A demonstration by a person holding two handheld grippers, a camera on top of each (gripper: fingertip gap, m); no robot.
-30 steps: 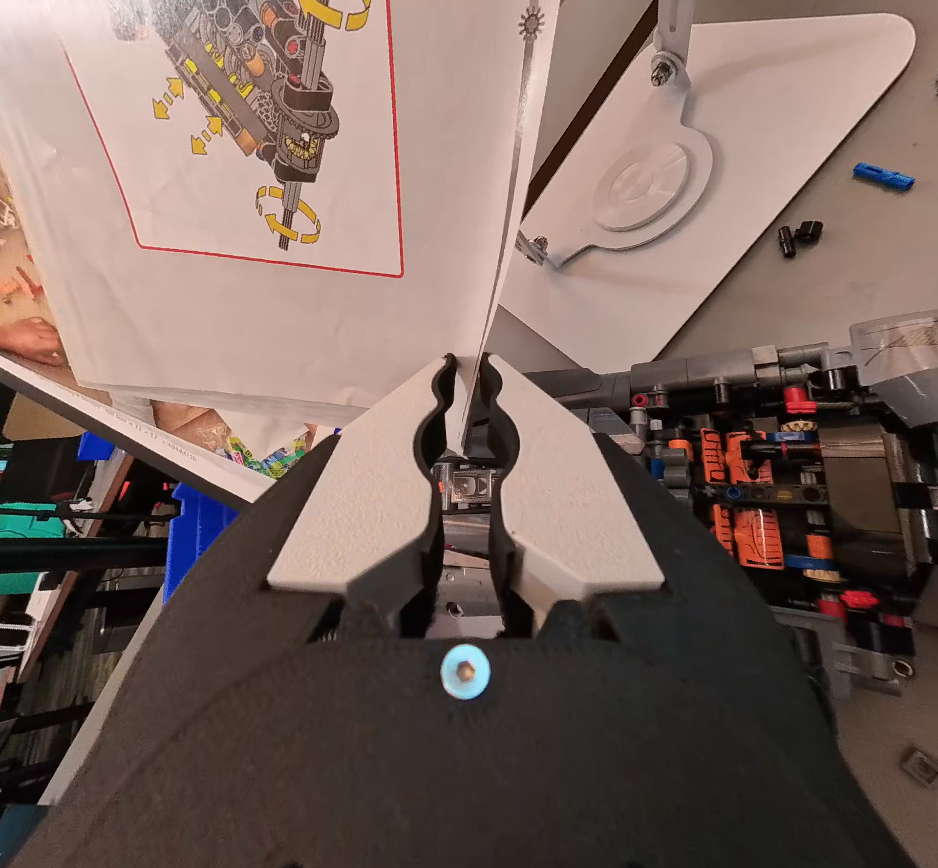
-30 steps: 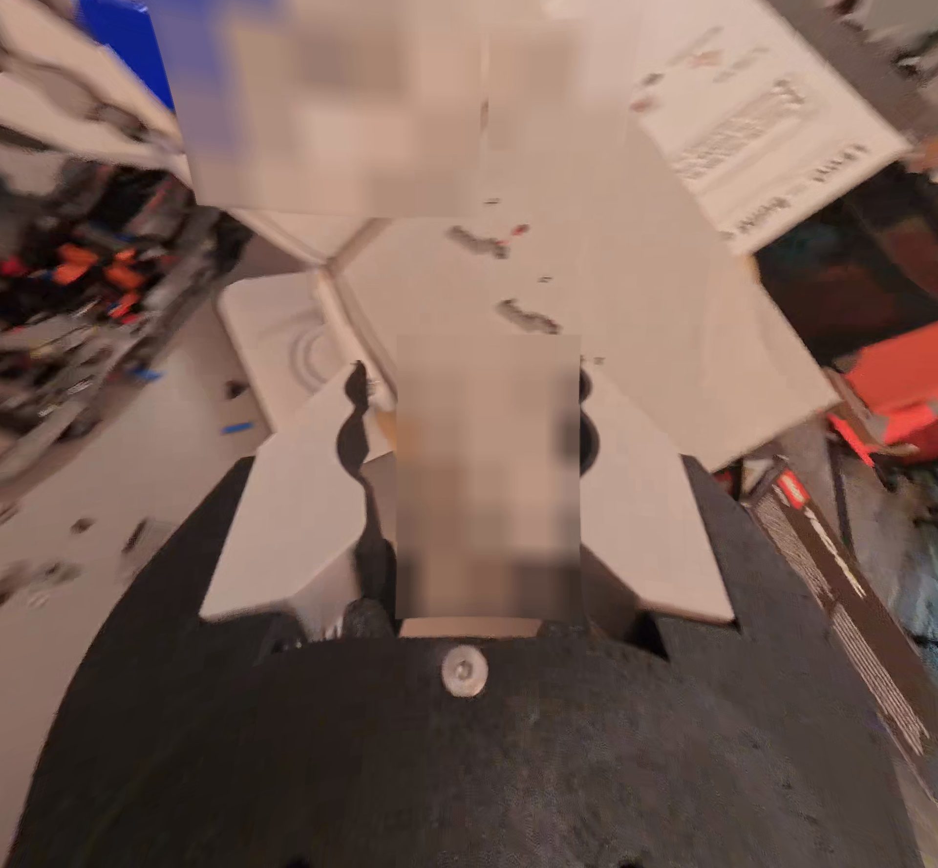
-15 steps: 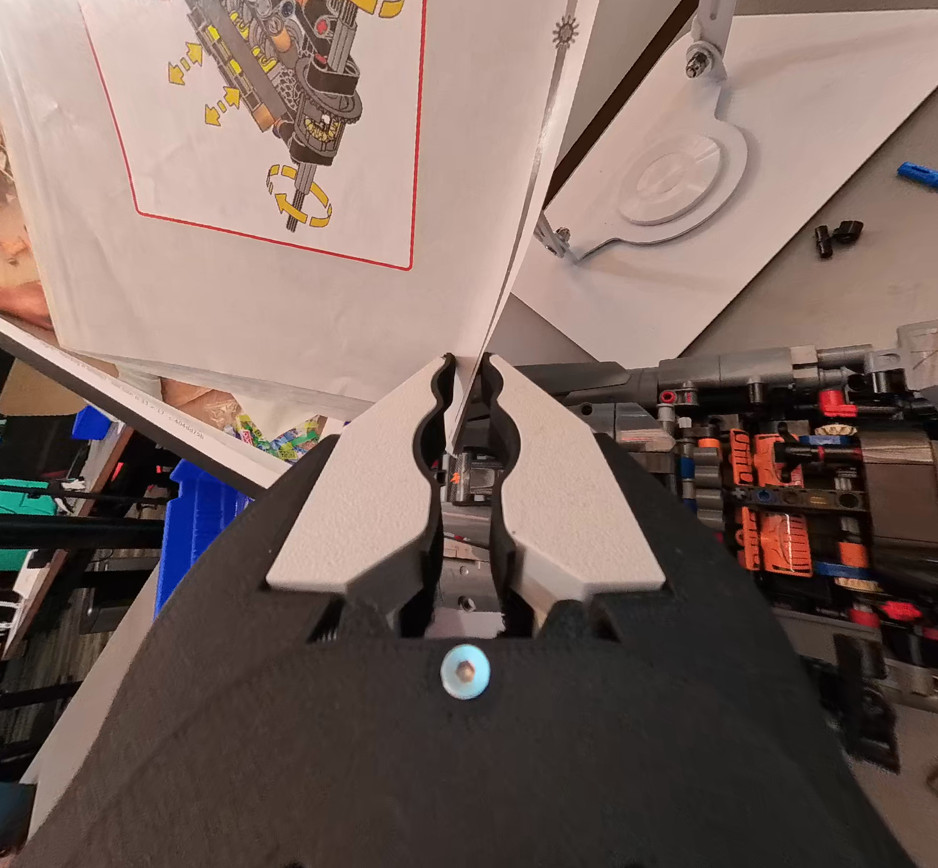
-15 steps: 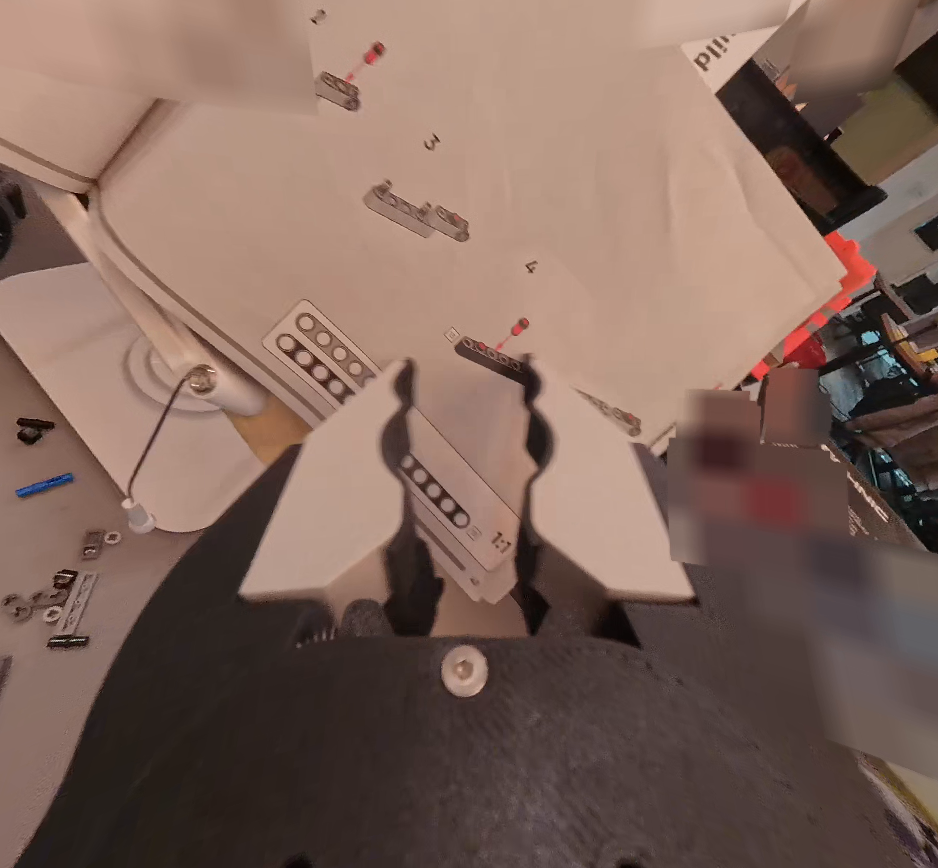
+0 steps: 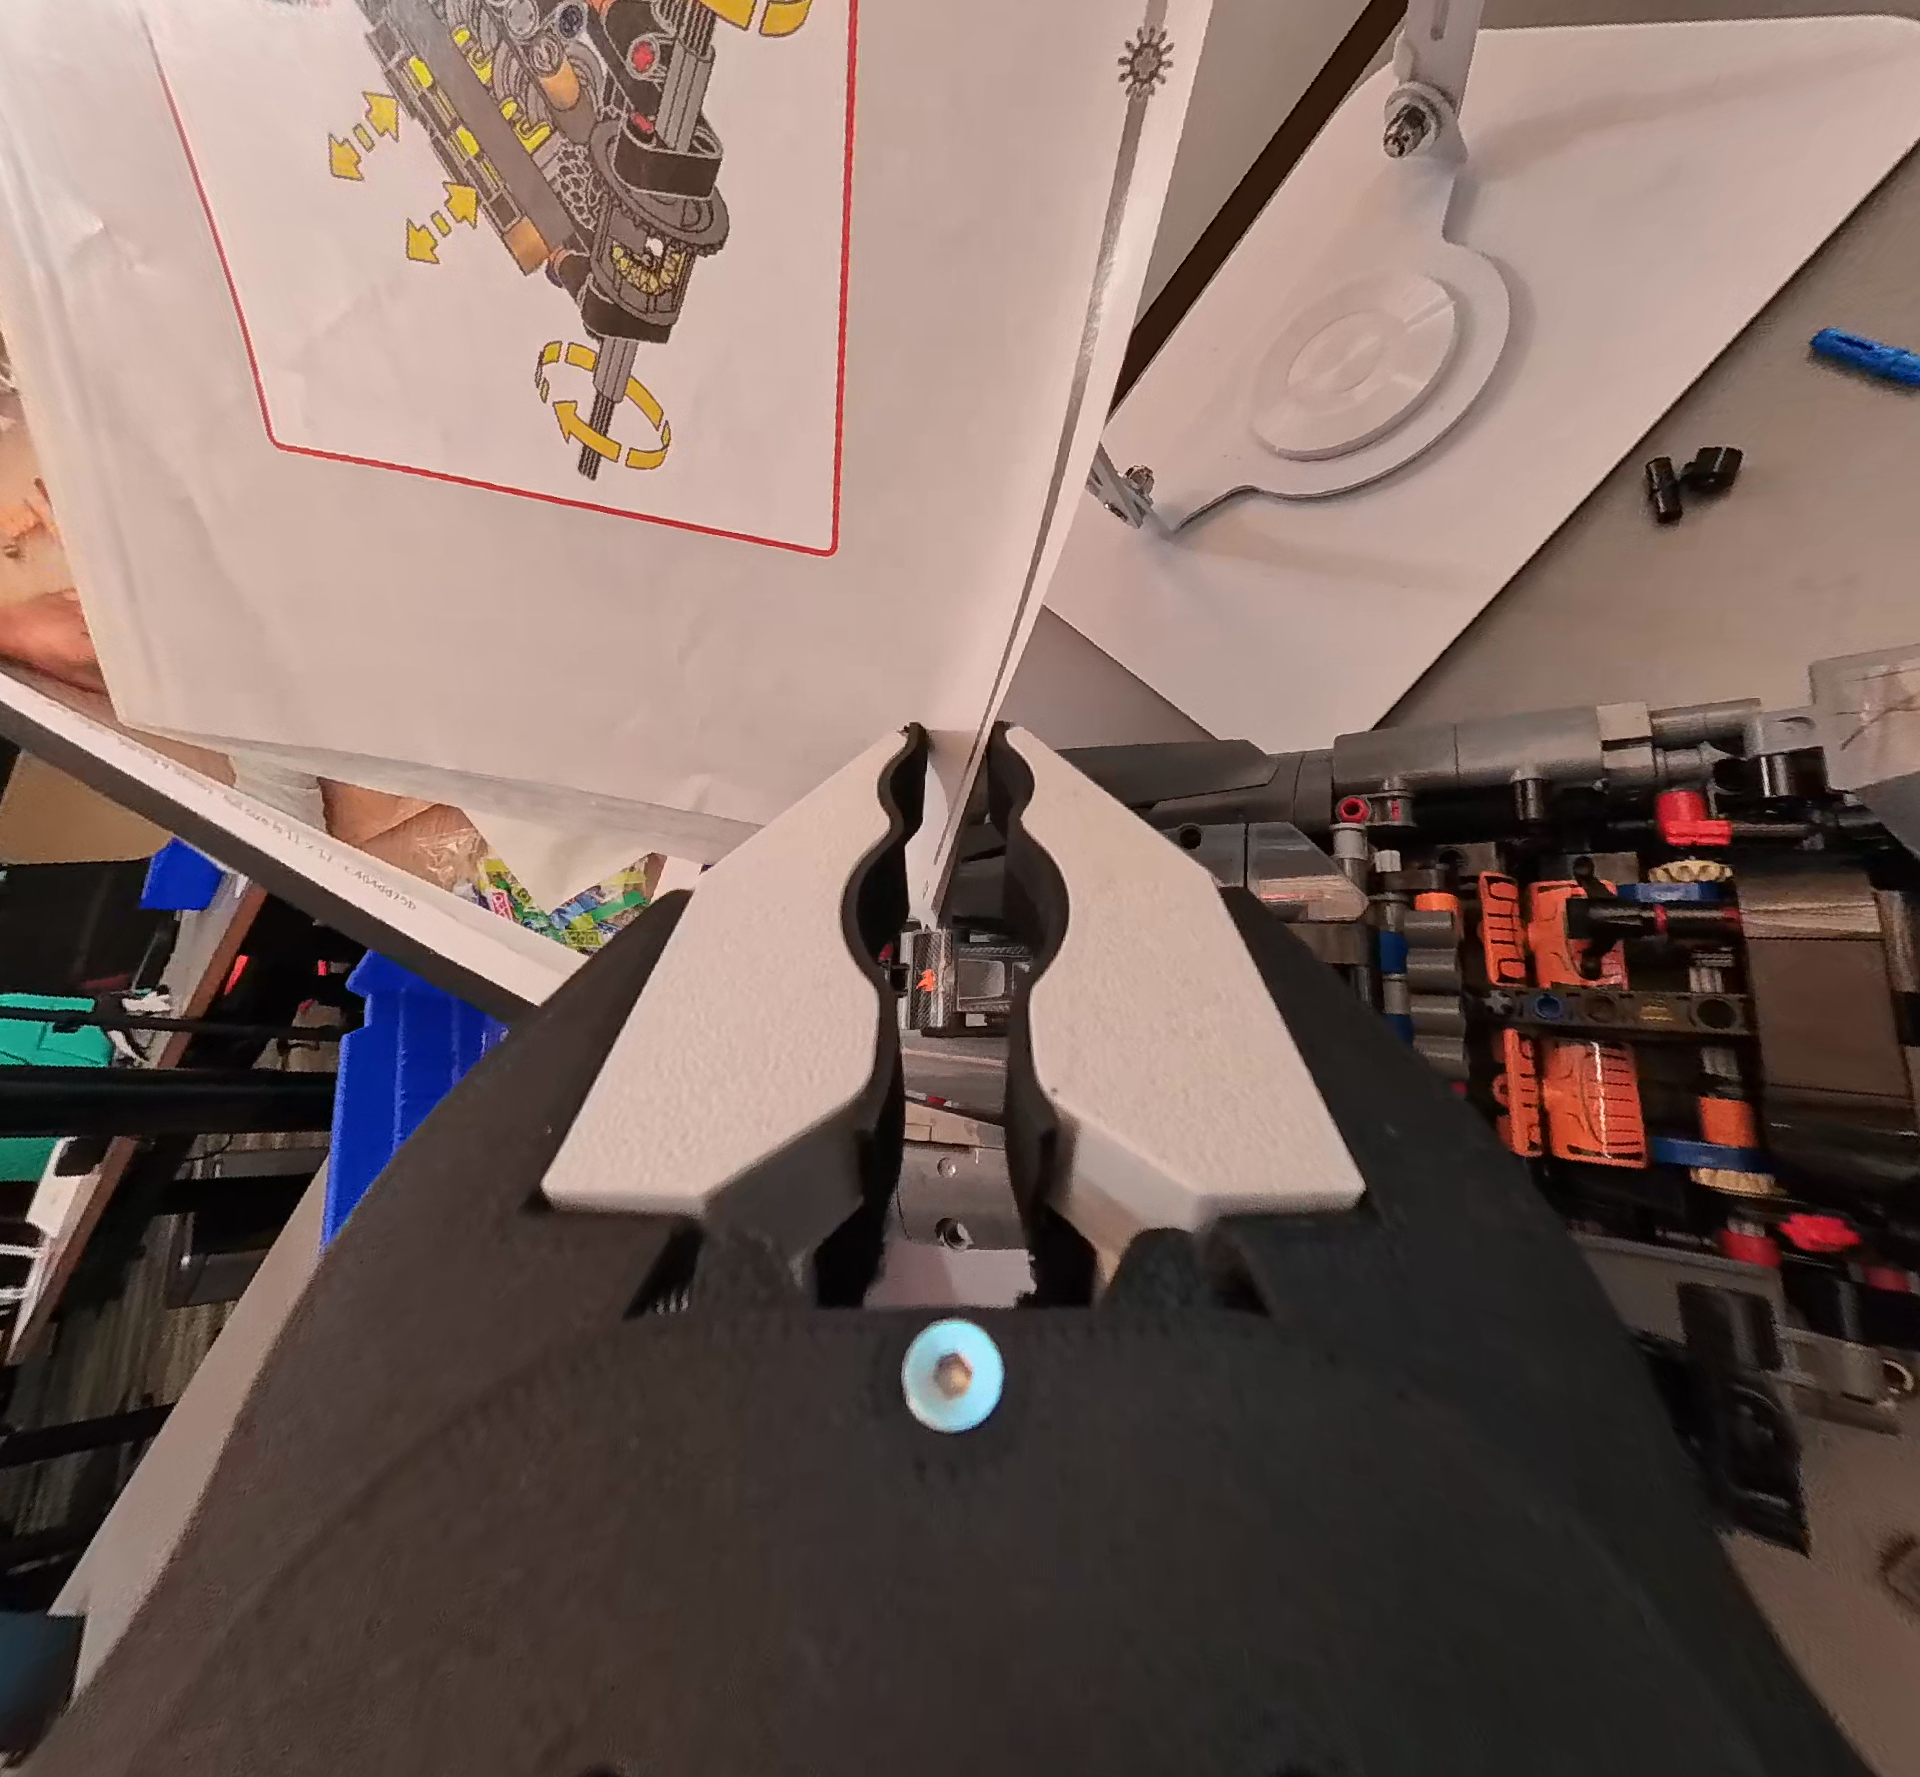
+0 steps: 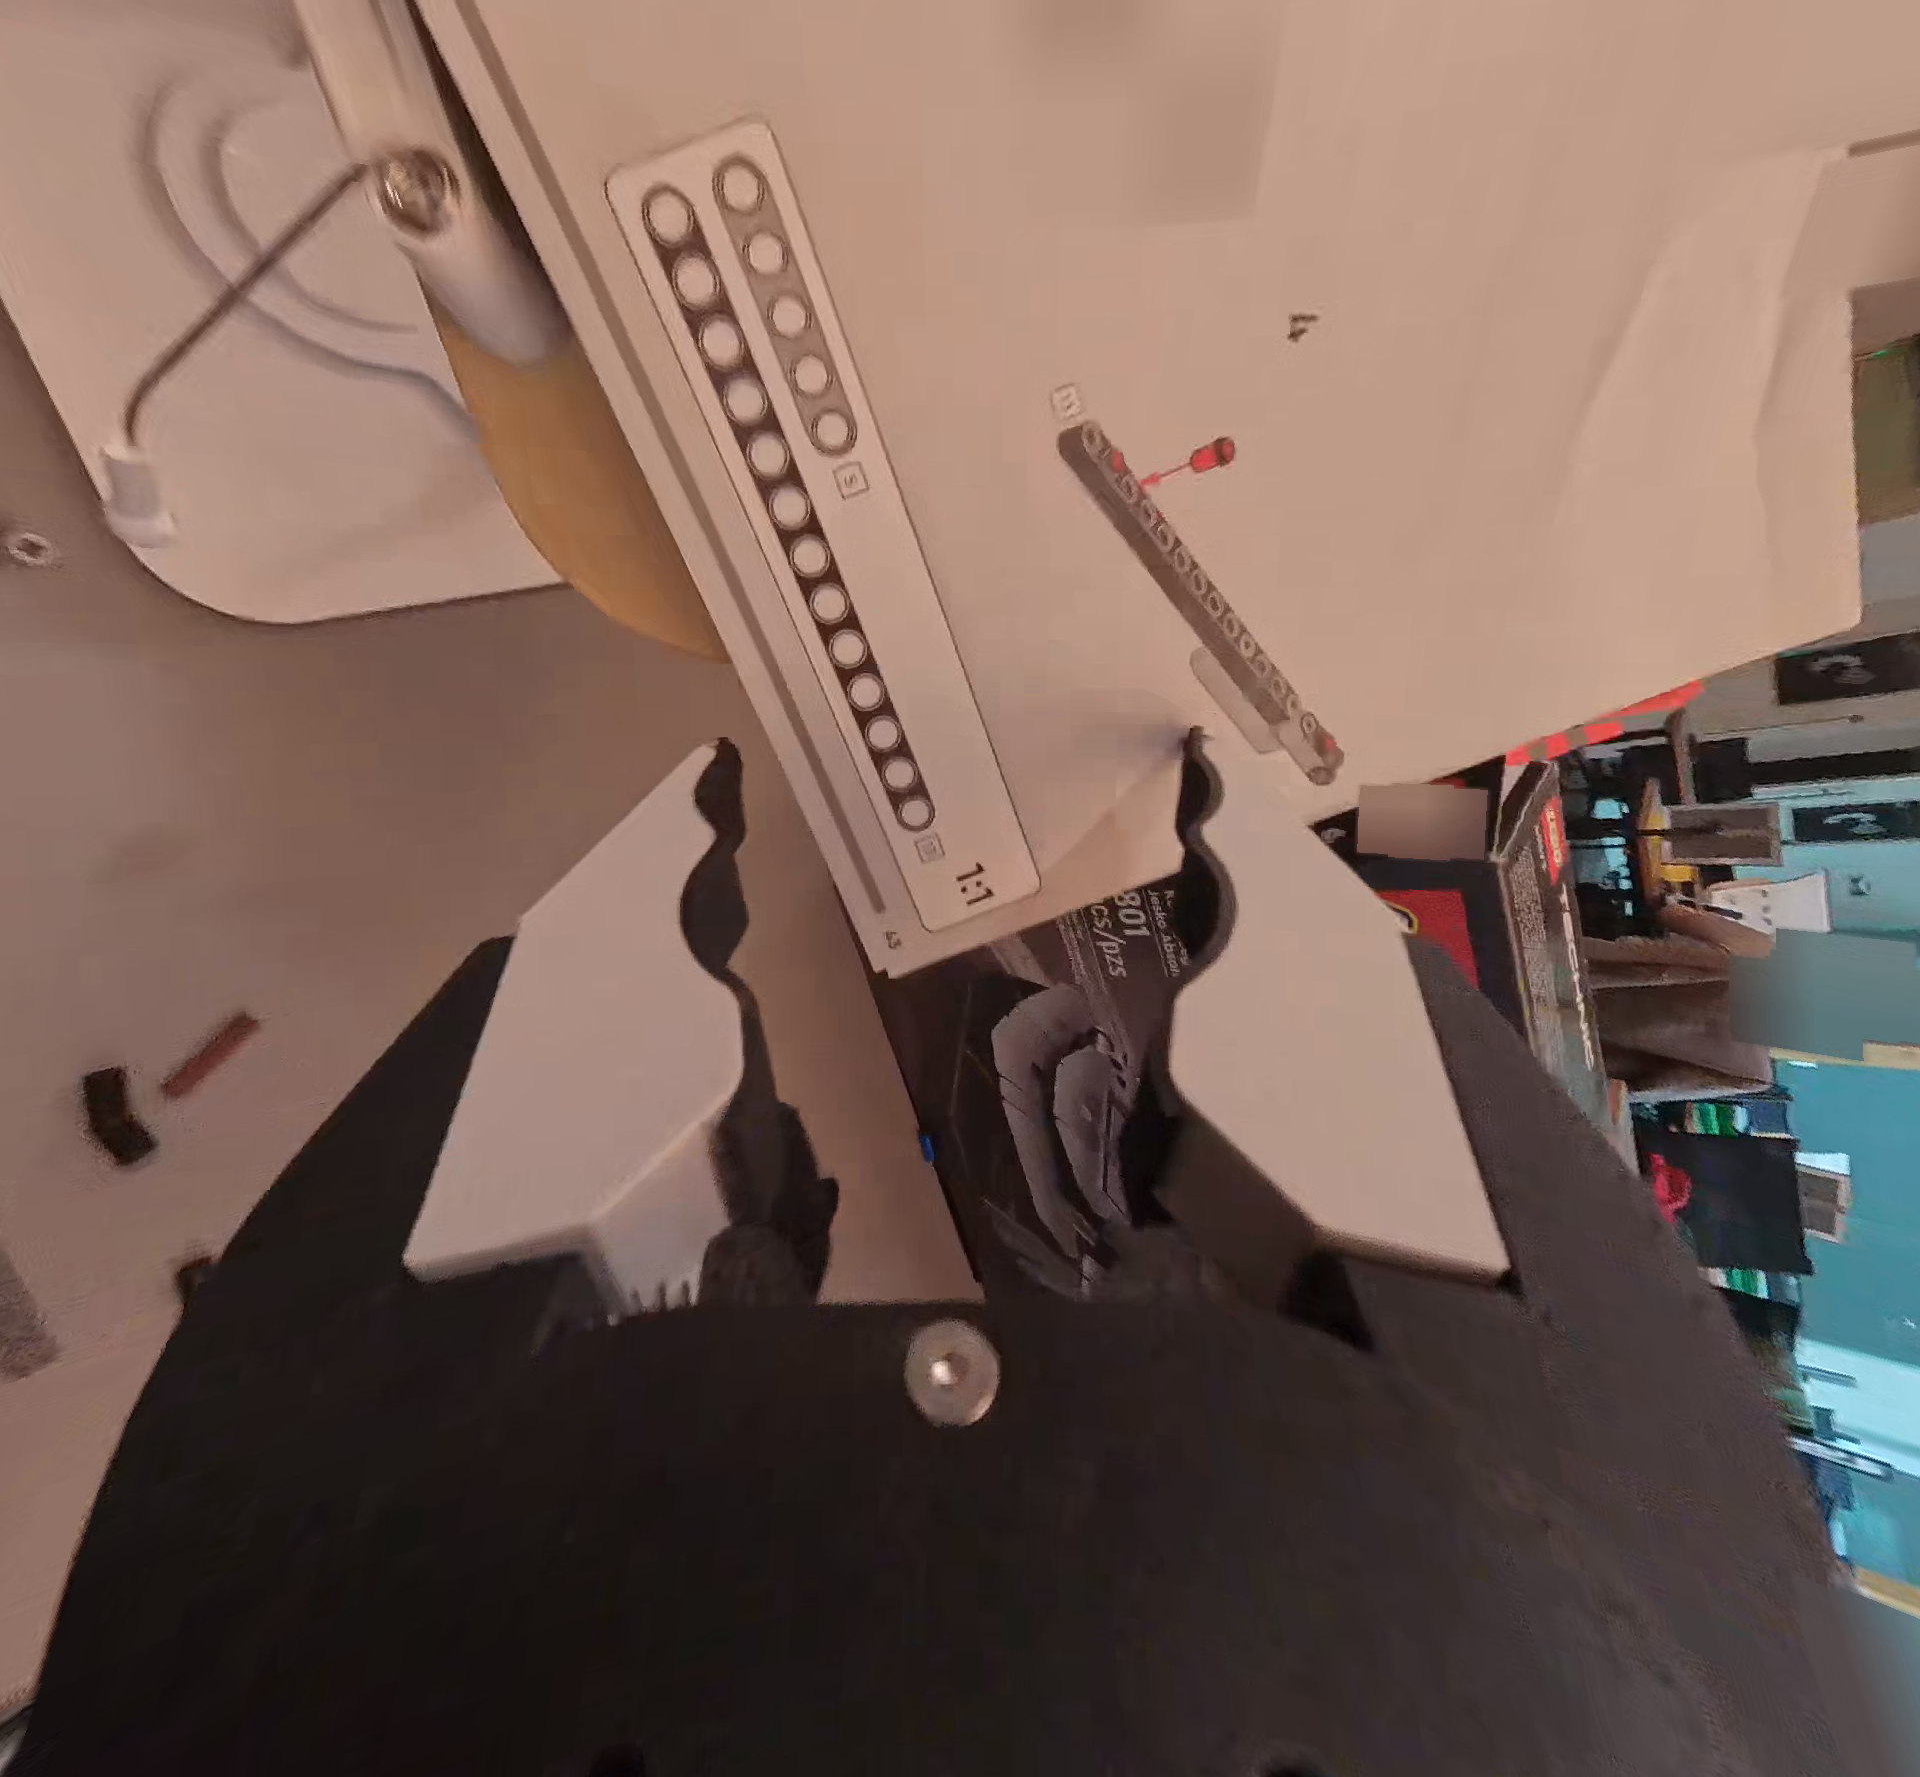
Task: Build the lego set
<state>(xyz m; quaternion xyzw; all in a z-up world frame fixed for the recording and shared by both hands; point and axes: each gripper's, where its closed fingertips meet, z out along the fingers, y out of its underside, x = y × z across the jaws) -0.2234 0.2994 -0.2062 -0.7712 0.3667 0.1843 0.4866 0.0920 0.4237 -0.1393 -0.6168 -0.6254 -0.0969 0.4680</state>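
Note:
In the left wrist view my left gripper (image 5: pixel 956 740) is shut on the lower edge of a raised page (image 5: pixel 623 636) of the instruction booklet. The part-built lego model (image 5: pixel 1579 1021), grey, black and orange, lies on the table to the right of the fingers. In the right wrist view my right gripper (image 6: pixel 958 745) is open wide around the lower corner of the open booklet (image 6: pixel 1143 221). The right fingertip (image 6: pixel 1195 761) touches the page; the left one stands clear of it. Nothing is held in it.
The booklet rests on a white stand with a flat base (image 5: pixel 1662 200) (image 6: pixel 208 377). A blue pin (image 5: pixel 1865 356) and black connectors (image 5: pixel 1688 480) lie on the grey table. Small loose parts (image 6: pixel 114 1114) lie left of the right gripper. A lego box (image 6: pixel 1538 917) stands at right. Some 35 cm of space lies between my two pairs of fingers.
My left gripper keeps hold of the page and has shifted slightly; the model now sits farther right in its view. My right gripper has closed in on the booklet's lower corner with its jaws wider.

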